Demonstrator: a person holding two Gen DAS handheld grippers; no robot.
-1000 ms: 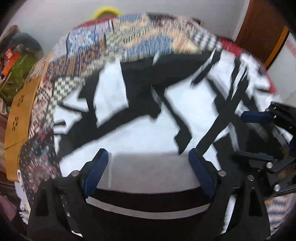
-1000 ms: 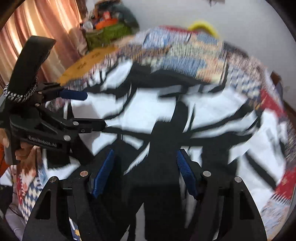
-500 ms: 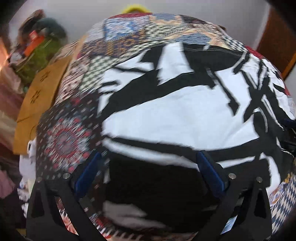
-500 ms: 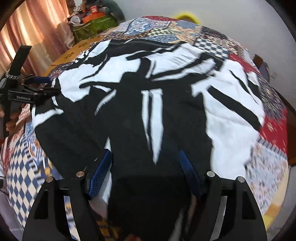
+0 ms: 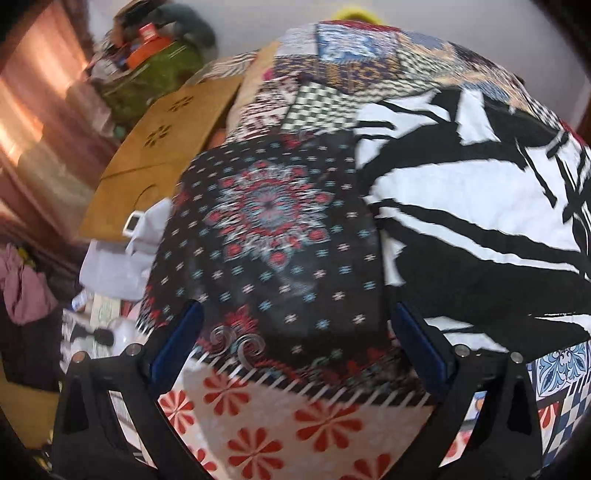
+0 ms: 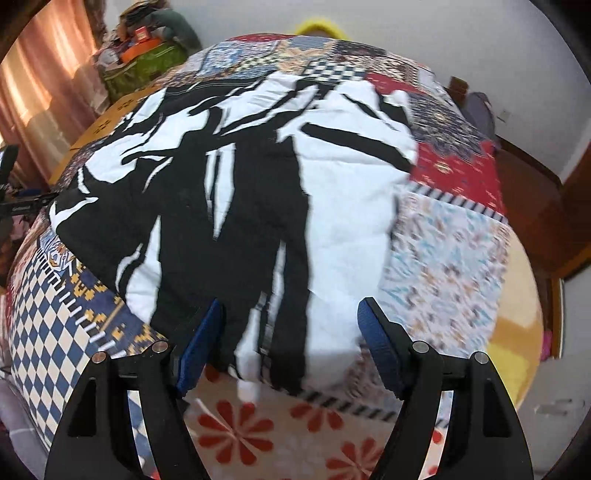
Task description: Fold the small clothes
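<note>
A black-and-white garment (image 6: 258,206) lies spread across a patchwork quilt (image 6: 450,258) on a bed, filling the centre and upper left of the right wrist view. Its near edge reaches down to the lower middle of that frame, between the blue pads of our right claw (image 6: 288,343). The right claw's jaws stand apart with the cloth edge lying in the gap; we see neither pad pressing on it.

In the left wrist view the same garment (image 5: 461,206) sits at the right of the frame, well clear of our left claw (image 5: 291,347) at the lower centre. The left claw's jaws are spread wide over bare quilt (image 5: 266,221), above a dark patch with a red and blue medallion and a pale patch with red flowers. Nothing lies between its pads.

At the far left edge of the right wrist view, a dark piece of the left claw's body shows just beyond the garment's left corner. Both pictures are blurred, the garment's edges most of all.

At the upper left of both frames we see a pinkish curtain (image 6: 40,88), a brown board with flower cut-outs (image 5: 159,155) beside the bed, and a green heap of clutter (image 5: 147,70) against the wall. A yellow object (image 6: 319,27) peeks over the far edge of the bed at the top centre. Dark wooden furniture (image 6: 535,192) stands at the right of the right wrist view.
</note>
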